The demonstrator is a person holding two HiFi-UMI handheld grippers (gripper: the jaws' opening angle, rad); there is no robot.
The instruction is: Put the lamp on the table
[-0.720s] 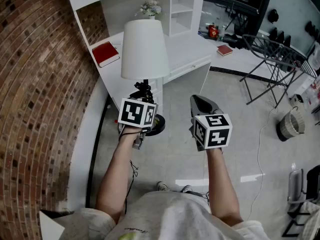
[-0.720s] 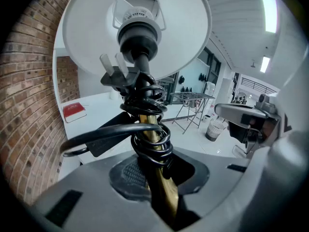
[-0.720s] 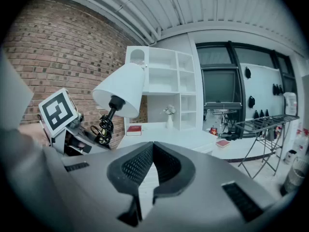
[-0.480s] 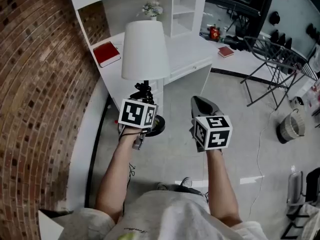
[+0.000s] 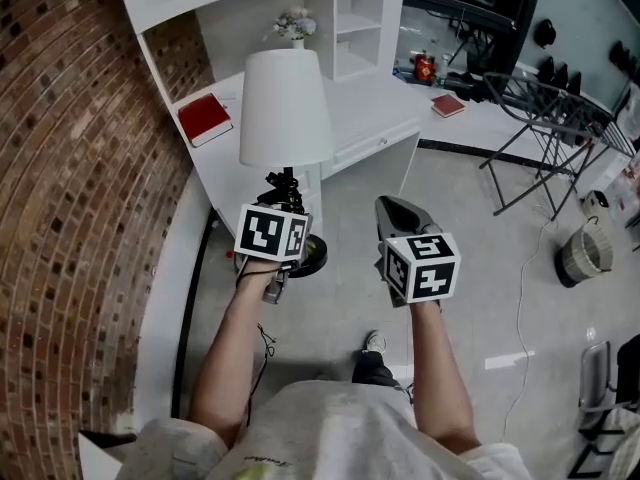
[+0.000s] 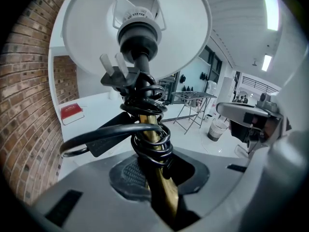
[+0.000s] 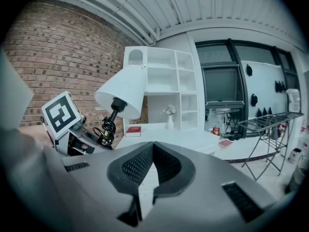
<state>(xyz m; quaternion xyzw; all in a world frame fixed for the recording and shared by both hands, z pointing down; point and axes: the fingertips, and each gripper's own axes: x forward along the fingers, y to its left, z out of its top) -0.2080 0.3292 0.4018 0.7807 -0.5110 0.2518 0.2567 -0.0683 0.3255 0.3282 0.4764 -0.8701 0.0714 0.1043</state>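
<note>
Left claw (image 6: 157, 178) pinching stem of lamp (image 5: 285, 108), angled downward, right claw (image 7: 153, 151) pressed together, empty, roughly level

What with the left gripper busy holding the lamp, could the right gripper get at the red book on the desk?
Probably not directly: the right gripper is empty, but the held lamp hangs between it and the red book.

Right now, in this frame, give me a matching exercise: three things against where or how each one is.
Things:
1 lamp
2 red book
3 right gripper

States:
A lying on the white desk
B empty, fingers together
C stem clamped in the left gripper

Pairs: 1-C, 2-A, 3-B.
</note>
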